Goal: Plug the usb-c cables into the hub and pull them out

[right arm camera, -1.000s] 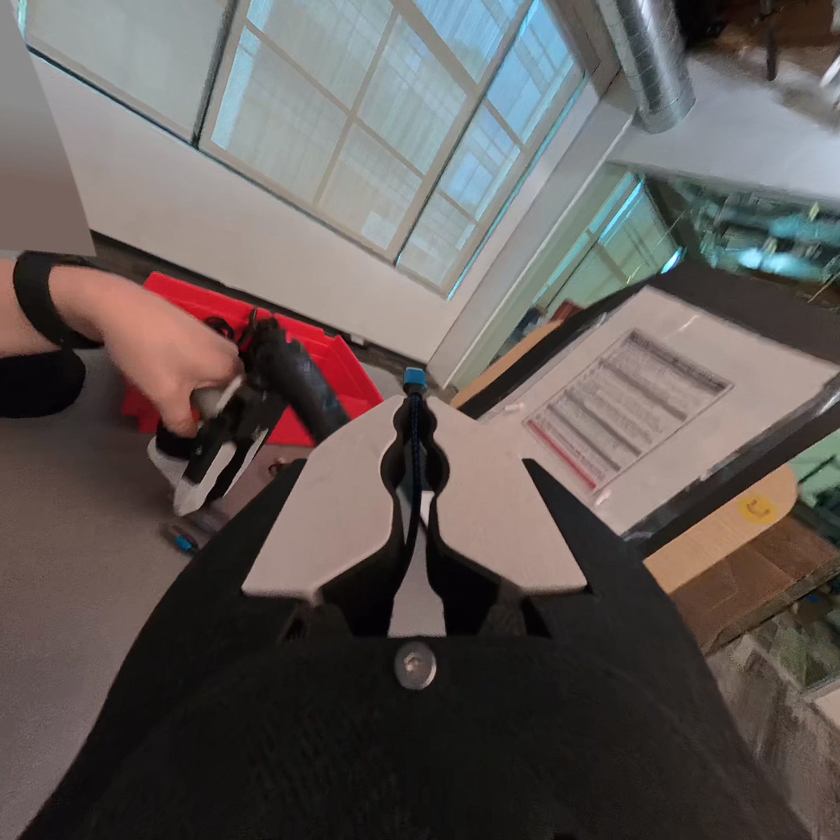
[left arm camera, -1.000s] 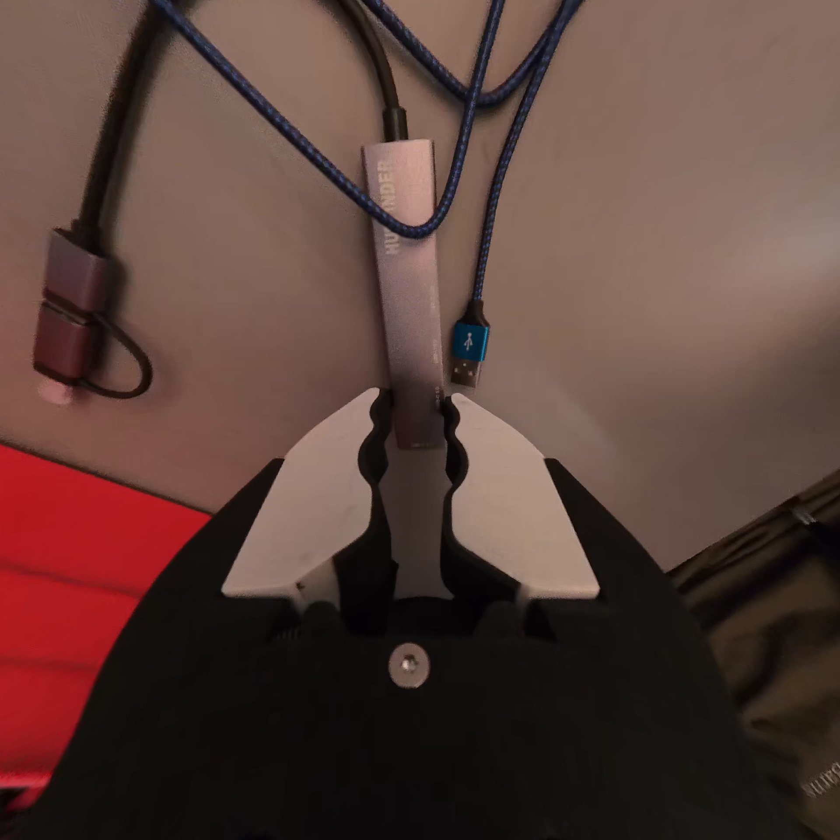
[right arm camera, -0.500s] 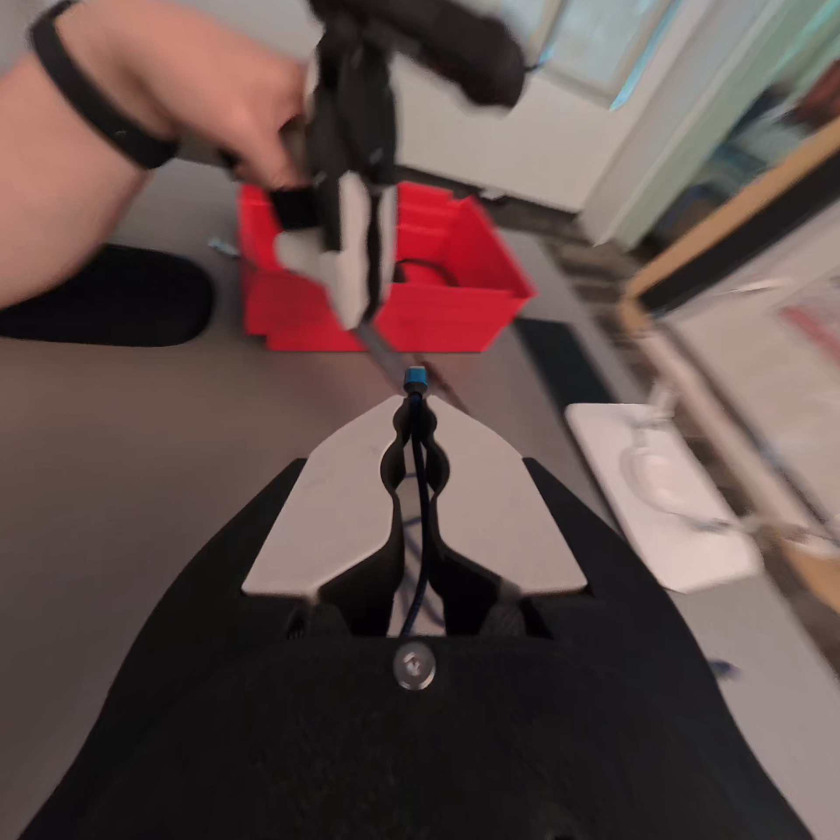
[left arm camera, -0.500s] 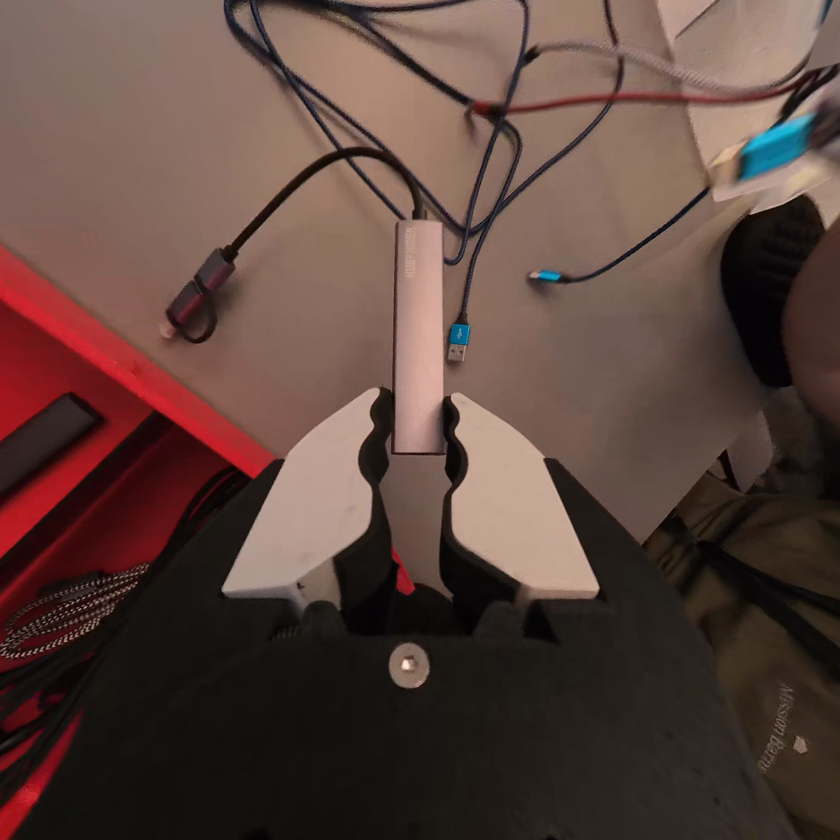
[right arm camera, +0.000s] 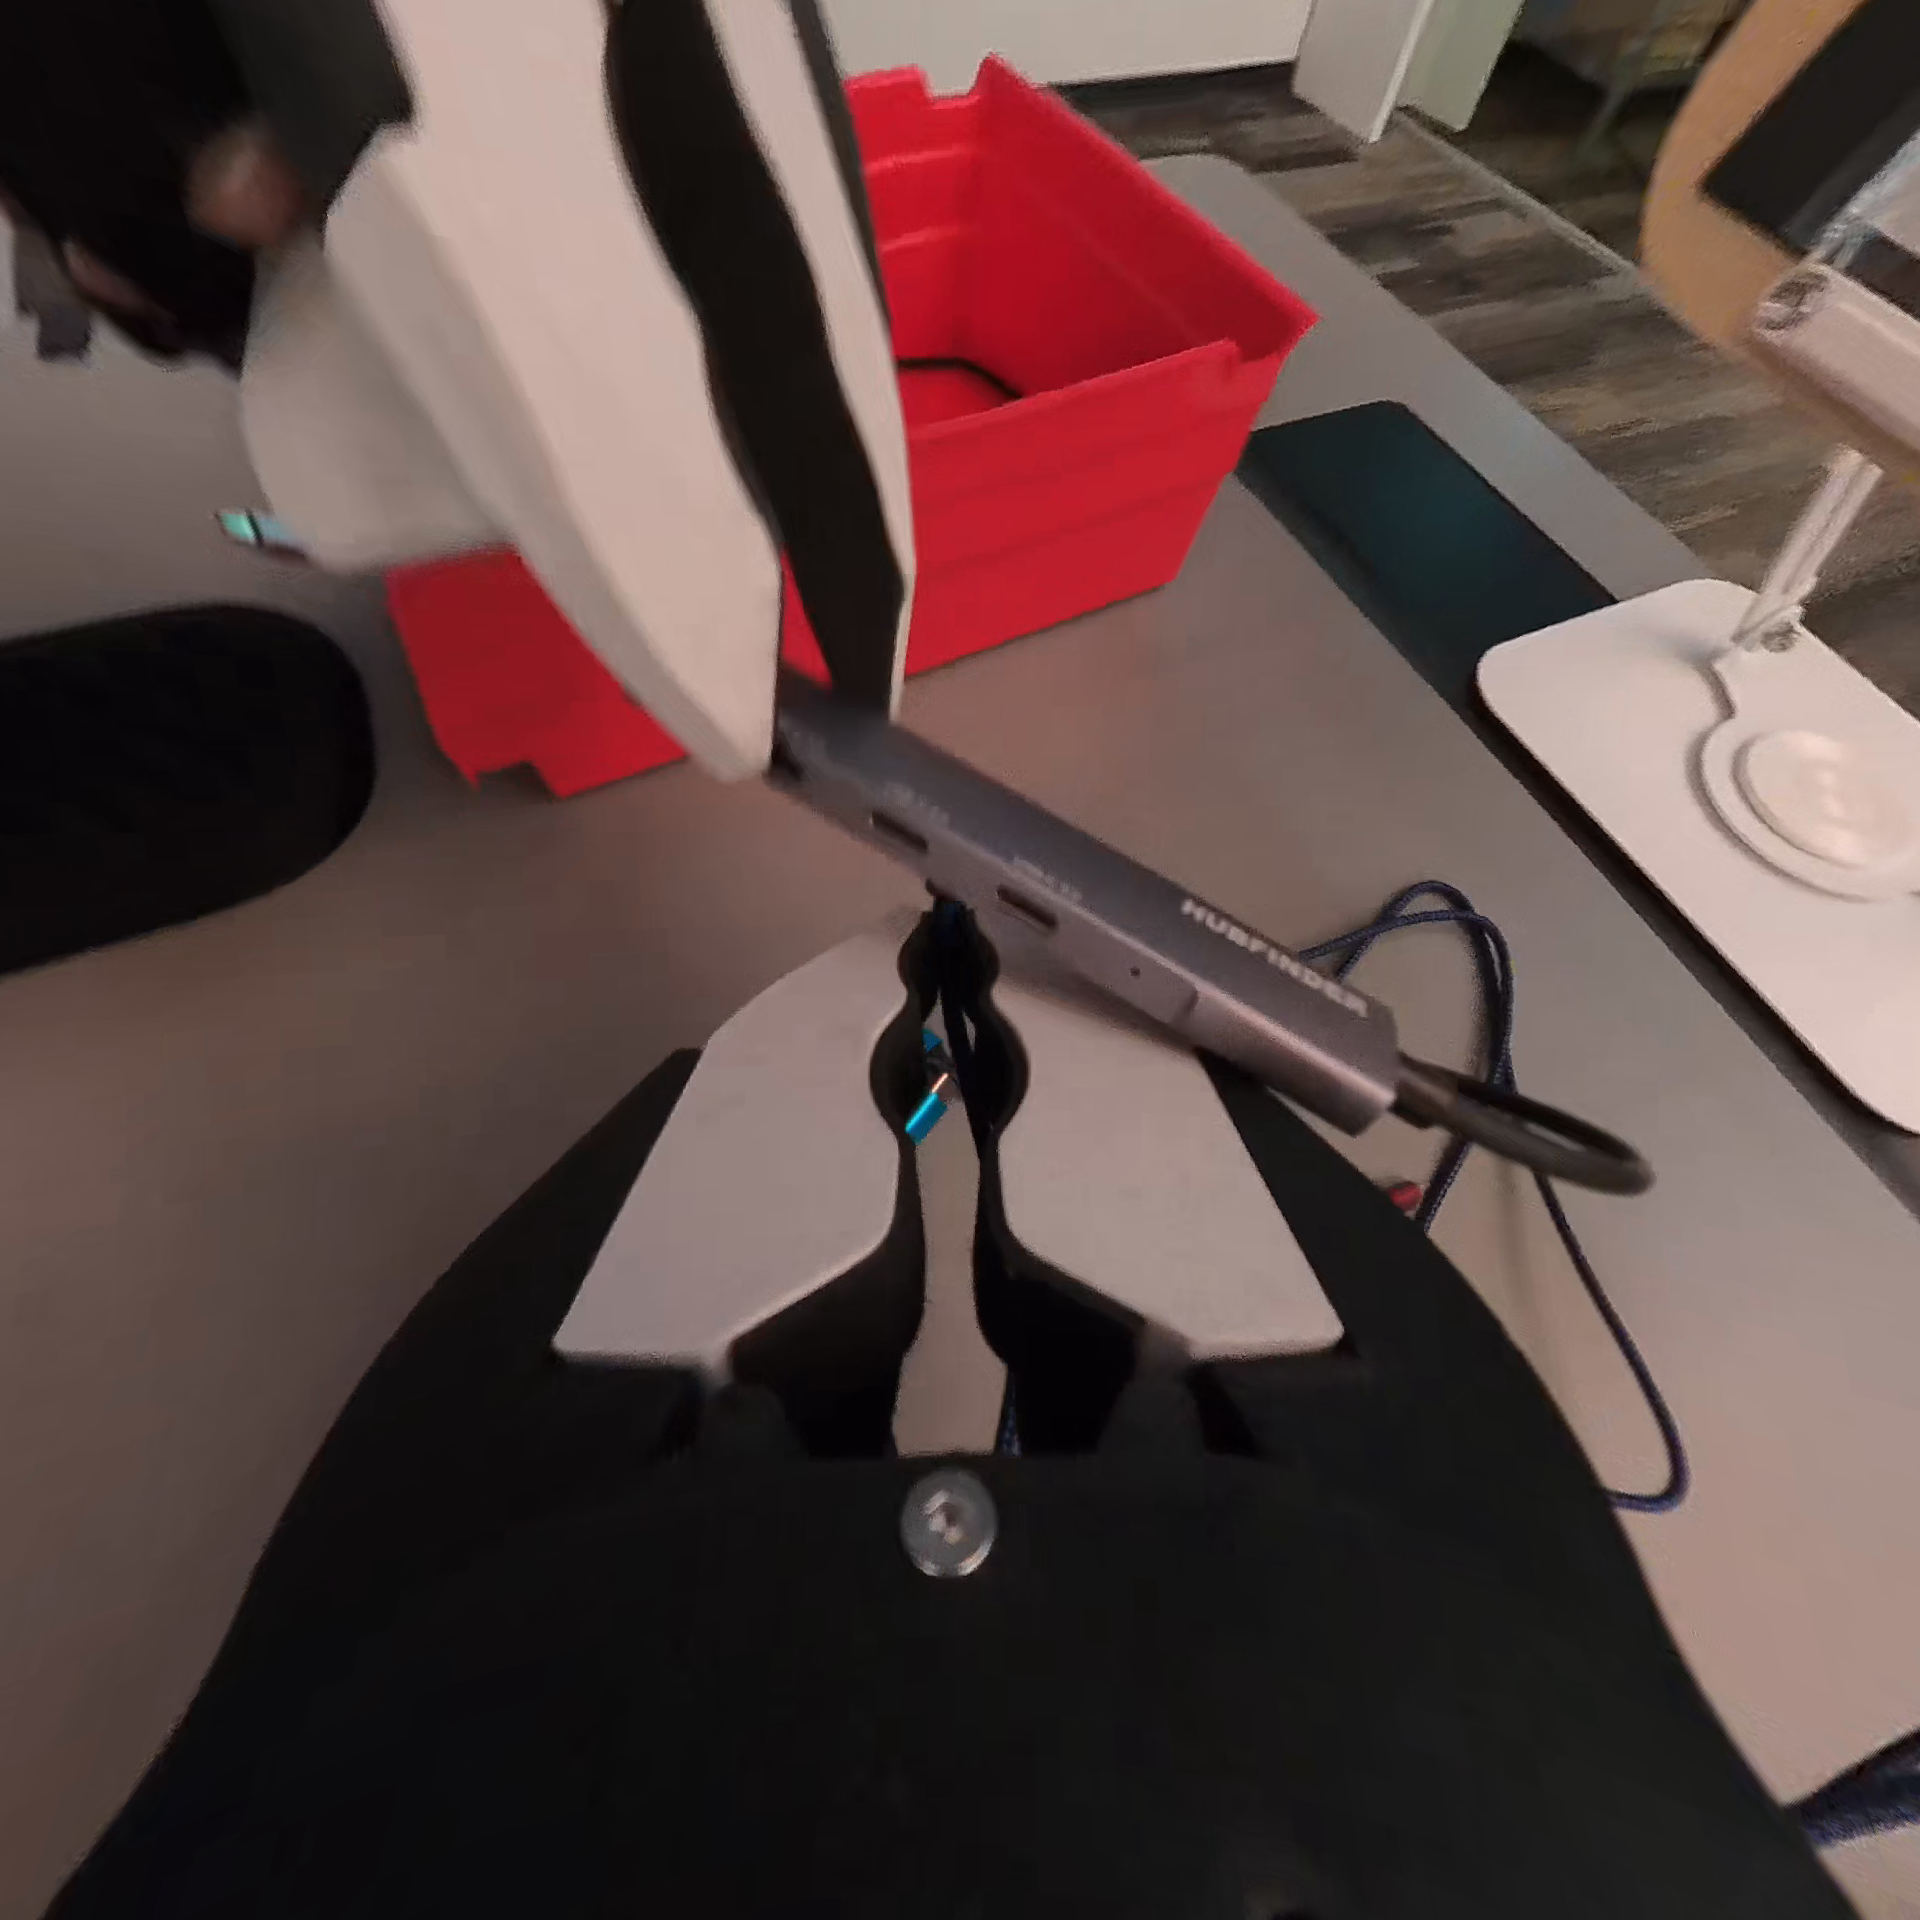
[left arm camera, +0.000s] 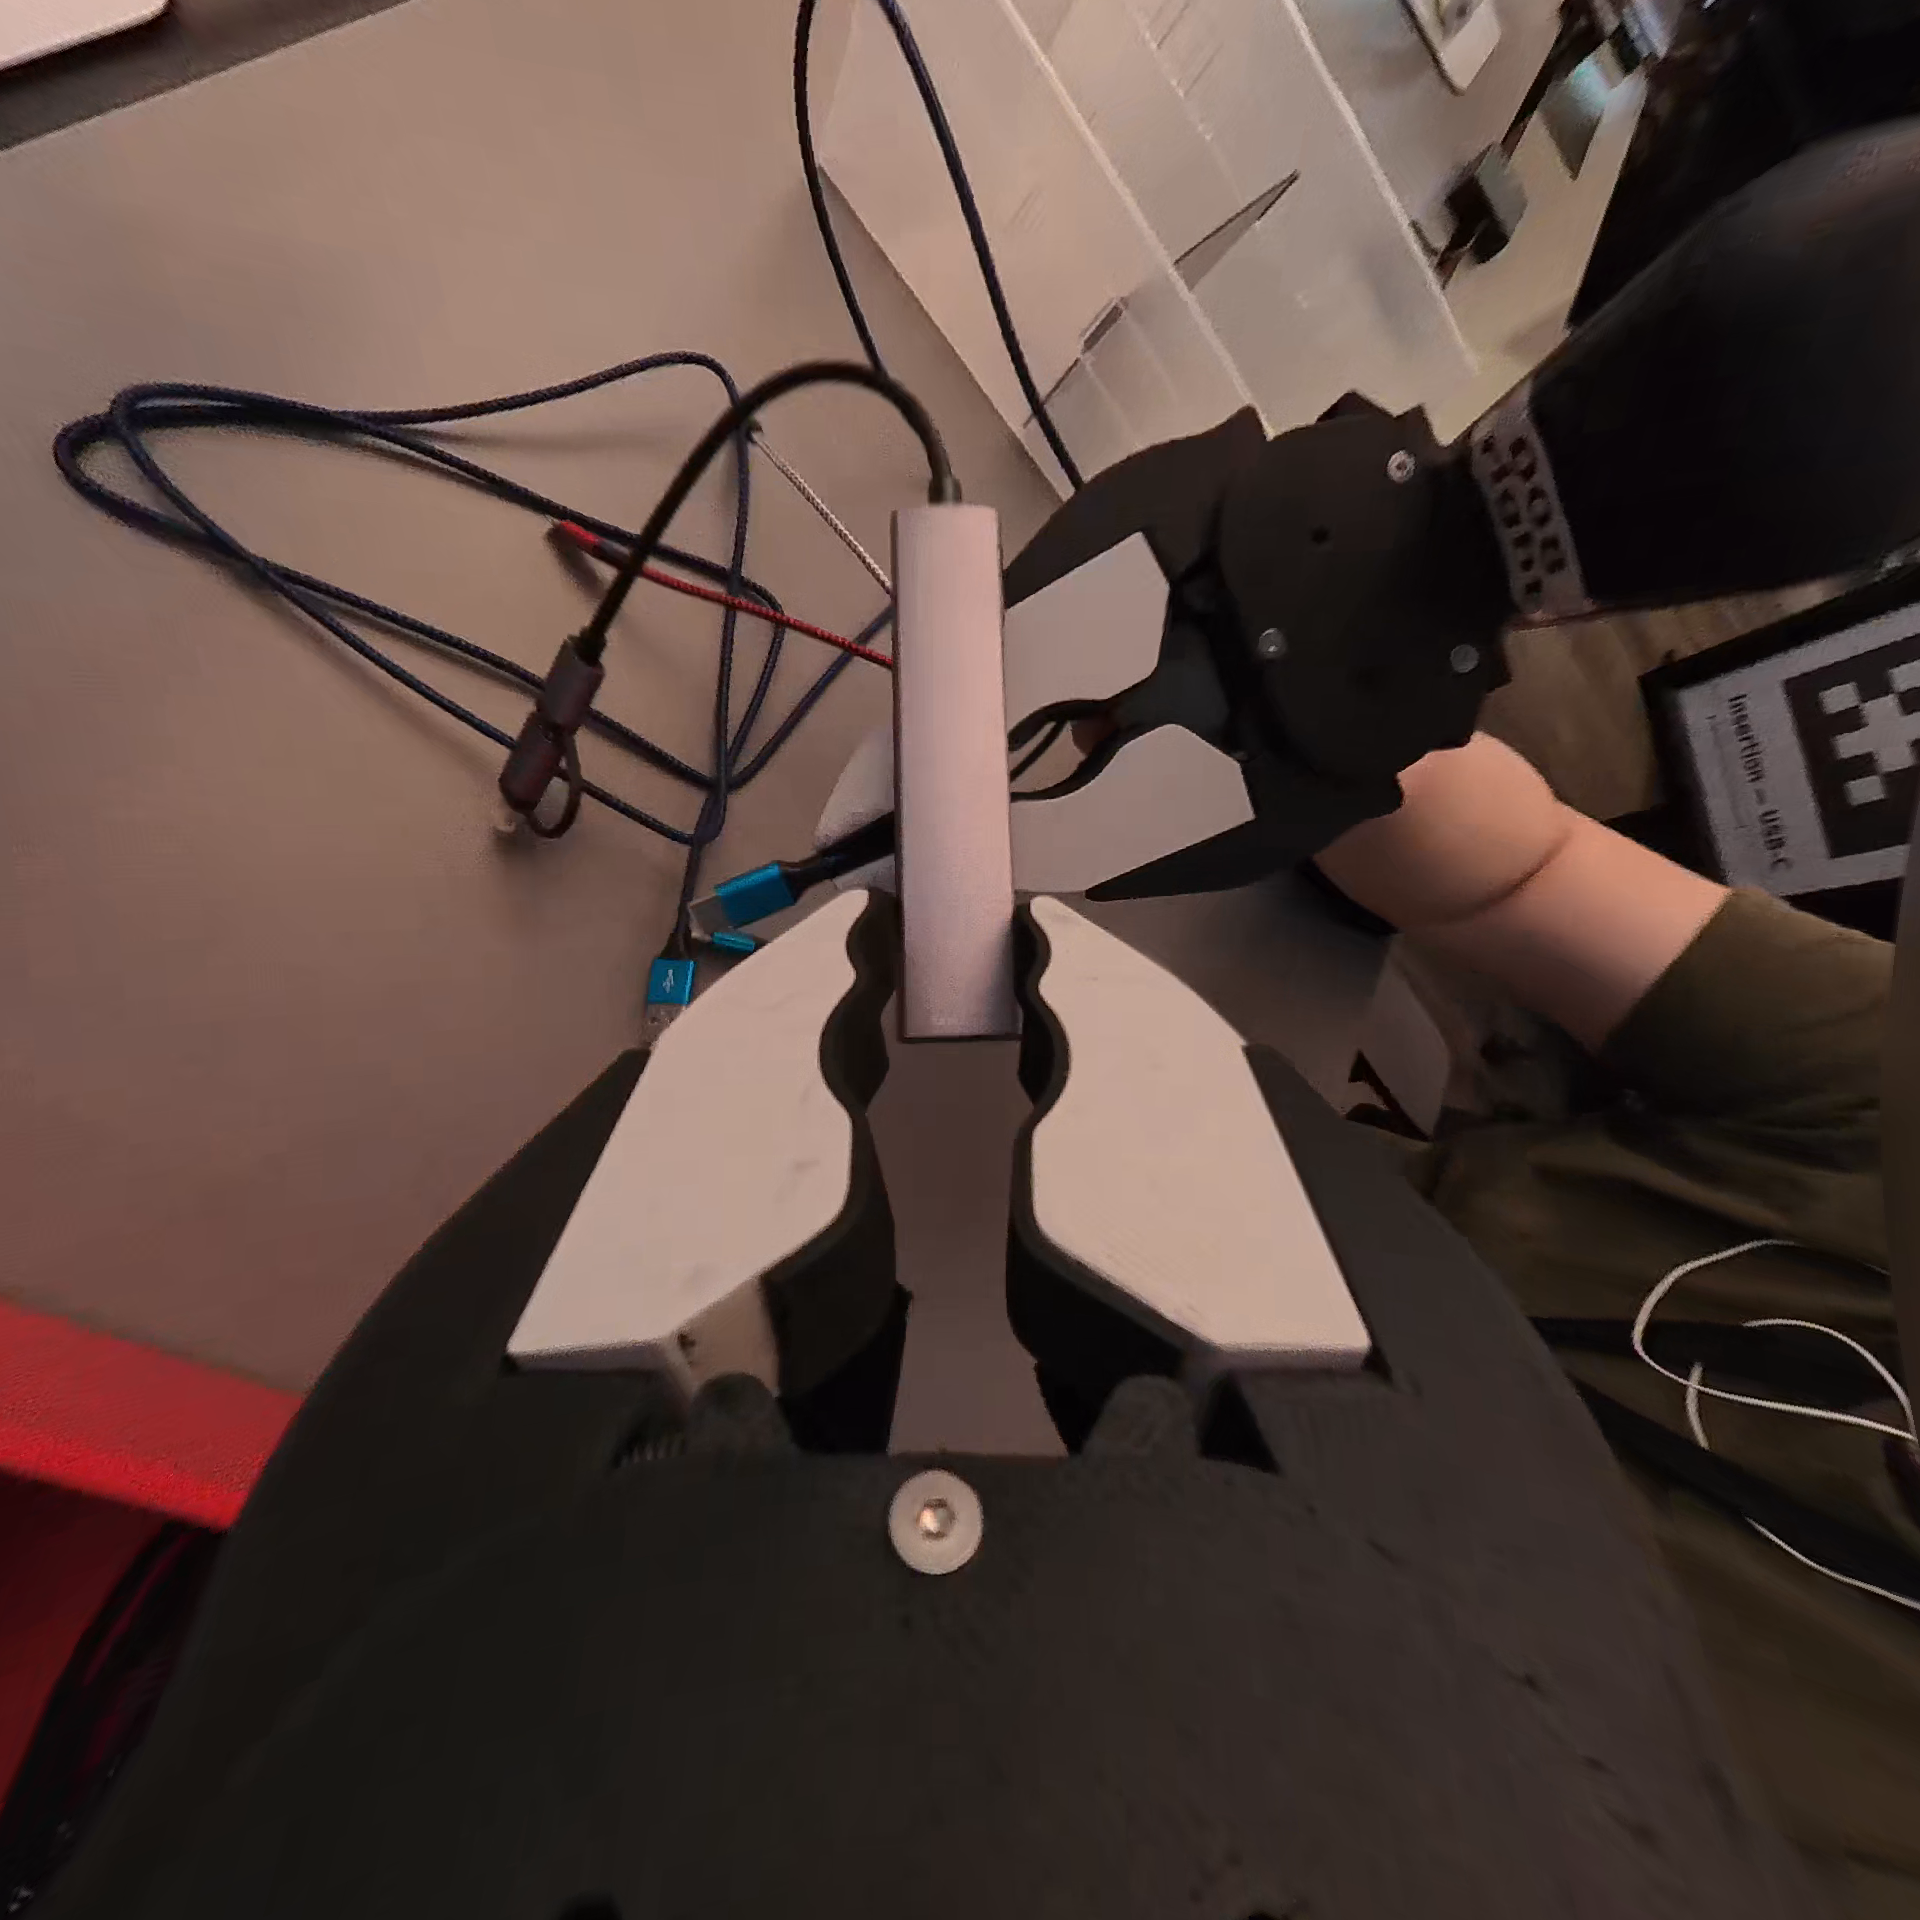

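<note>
L gripper (left arm camera: 951, 925) clamped on near end of hub (left arm camera: 951, 748), held off the table w/ long axis running fwd; R gripper (right arm camera: 951, 935) closed on blue cable (right arm camera: 961, 1023), plug tip right at hub's port side, approx. square to that axis.

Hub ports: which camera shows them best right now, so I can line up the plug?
The right wrist view: the hub turns its slotted side to that camera, just beyond the right gripper. The left wrist view shows only the hub's plain face, clamped in the left gripper; no ports are visible.
</note>
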`<action>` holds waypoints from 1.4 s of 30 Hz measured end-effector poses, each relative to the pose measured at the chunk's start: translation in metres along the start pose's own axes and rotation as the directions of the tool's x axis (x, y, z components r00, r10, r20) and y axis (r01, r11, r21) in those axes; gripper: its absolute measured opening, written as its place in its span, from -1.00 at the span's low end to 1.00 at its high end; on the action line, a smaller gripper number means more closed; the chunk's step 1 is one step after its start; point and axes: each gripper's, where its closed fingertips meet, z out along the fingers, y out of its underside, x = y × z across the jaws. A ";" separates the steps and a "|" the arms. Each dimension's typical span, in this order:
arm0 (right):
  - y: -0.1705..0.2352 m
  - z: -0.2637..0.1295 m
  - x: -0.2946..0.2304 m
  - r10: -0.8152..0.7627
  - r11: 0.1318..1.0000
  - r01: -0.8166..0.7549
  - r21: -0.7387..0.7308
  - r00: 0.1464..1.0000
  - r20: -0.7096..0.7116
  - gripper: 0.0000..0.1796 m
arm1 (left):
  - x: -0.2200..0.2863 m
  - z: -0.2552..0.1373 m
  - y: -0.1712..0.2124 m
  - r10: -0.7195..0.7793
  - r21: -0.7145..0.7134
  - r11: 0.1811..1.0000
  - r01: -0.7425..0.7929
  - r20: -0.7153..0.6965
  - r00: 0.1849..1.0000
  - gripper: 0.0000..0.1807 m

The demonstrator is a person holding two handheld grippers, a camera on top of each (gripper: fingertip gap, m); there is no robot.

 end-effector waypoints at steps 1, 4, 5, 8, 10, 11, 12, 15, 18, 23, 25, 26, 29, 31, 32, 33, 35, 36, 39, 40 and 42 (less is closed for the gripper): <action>-0.002 -0.002 0.003 0.033 0.999 -0.033 0.022 0.999 -0.006 -0.98 | 0.001 0.004 -0.004 0.016 0.008 1.000 -0.016 0.019 1.000 -0.76; -0.012 -0.007 0.014 0.106 0.991 -0.101 0.089 0.993 -0.047 -0.97 | 0.005 0.017 -0.012 0.074 0.024 0.997 -0.076 0.069 0.995 -0.76; -0.013 -0.009 0.019 0.109 0.990 -0.101 0.100 0.991 -0.078 -0.97 | 0.007 0.020 -0.019 0.090 0.057 0.994 -0.095 0.086 0.992 -0.76; -0.015 -0.021 0.040 0.031 0.995 -0.007 0.096 0.968 -0.247 -0.98 | 0.013 0.028 -0.036 0.084 0.167 0.981 -0.095 0.072 0.994 -0.76; -0.016 -0.028 0.047 -0.059 0.996 0.079 0.044 0.939 -0.339 -0.97 | 0.015 0.033 -0.041 0.065 0.203 0.977 -0.070 0.036 0.997 -0.76; -0.016 -0.031 0.051 -0.104 0.993 0.120 0.019 0.920 -0.377 -0.97 | 0.016 0.034 -0.043 0.059 0.219 0.974 -0.061 0.019 0.998 -0.76; -0.016 -0.033 0.053 -0.142 0.988 0.152 -0.007 0.903 -0.405 -0.97 | 0.017 0.035 -0.043 0.054 0.228 0.972 -0.054 0.008 0.999 -0.76; -0.017 -0.035 0.053 -0.254 0.966 0.247 -0.077 0.857 -0.448 -0.98 | 0.019 0.038 -0.043 0.052 0.227 0.973 -0.048 -0.014 0.999 -0.75; -0.014 -0.036 0.055 -0.367 0.930 0.320 -0.180 0.799 -0.477 -0.98 | 0.018 0.042 -0.042 0.059 0.222 0.973 -0.059 0.005 0.998 -0.73; -0.011 -0.037 0.059 -0.443 0.897 0.365 -0.250 0.735 -0.514 -0.97 | 0.014 0.045 -0.040 0.049 0.211 0.976 -0.053 0.025 0.999 -0.71; -0.011 -0.037 0.061 -0.486 0.874 0.393 -0.286 0.693 -0.532 -0.97 | 0.012 0.046 -0.038 0.023 0.203 0.979 -0.024 0.003 1.000 -0.71; -0.011 -0.036 0.061 -0.497 0.868 0.398 -0.298 0.684 -0.534 -0.97 | 0.010 0.046 -0.038 0.014 0.199 0.980 -0.013 -0.007 1.000 -0.71; -0.008 -0.036 0.065 -0.516 0.857 0.402 -0.323 0.660 -0.546 -0.97 | 0.008 0.049 -0.037 -0.008 0.207 0.978 0.015 -0.034 0.999 -0.70; -0.010 -0.038 0.067 -0.536 0.844 0.415 -0.340 0.626 -0.566 -0.97 | 0.008 0.050 -0.039 -0.026 0.219 0.975 0.041 -0.069 0.997 -0.70; -0.011 -0.040 0.068 -0.539 0.842 0.418 -0.341 0.615 -0.576 -0.97 | 0.009 0.050 -0.040 -0.038 0.225 0.973 0.058 -0.093 0.995 -0.70; -0.012 -0.041 0.069 -0.540 0.841 0.420 -0.341 0.604 -0.587 -0.97 | 0.010 0.050 -0.041 -0.052 0.233 0.969 0.080 -0.122 0.991 -0.70; -0.013 -0.043 0.069 -0.551 0.833 0.424 -0.355 0.585 -0.595 -0.97 | 0.010 0.051 -0.042 -0.082 0.241 0.963 0.124 -0.176 0.981 -0.70; -0.013 -0.043 0.070 -0.563 0.825 0.430 -0.366 0.569 -0.599 -0.97 | 0.010 0.051 -0.042 -0.081 0.246 0.961 0.128 -0.190 0.978 -0.71; -0.013 -0.045 0.073 -0.544 0.838 0.424 -0.344 0.587 -0.600 -0.97 | 0.011 0.051 -0.045 -0.051 0.261 0.959 0.108 -0.215 0.975 -0.72; -0.015 -0.047 0.073 -0.521 0.851 0.420 -0.315 0.604 -0.603 -0.96 | 0.013 0.050 -0.047 -0.036 0.275 0.956 0.102 -0.235 0.971 -0.73; -0.022 -0.053 0.073 -0.477 0.874 0.415 -0.252 0.636 -0.607 -0.97 | 0.020 0.044 -0.052 -0.003 0.304 0.948 0.093 -0.284 0.959 -0.73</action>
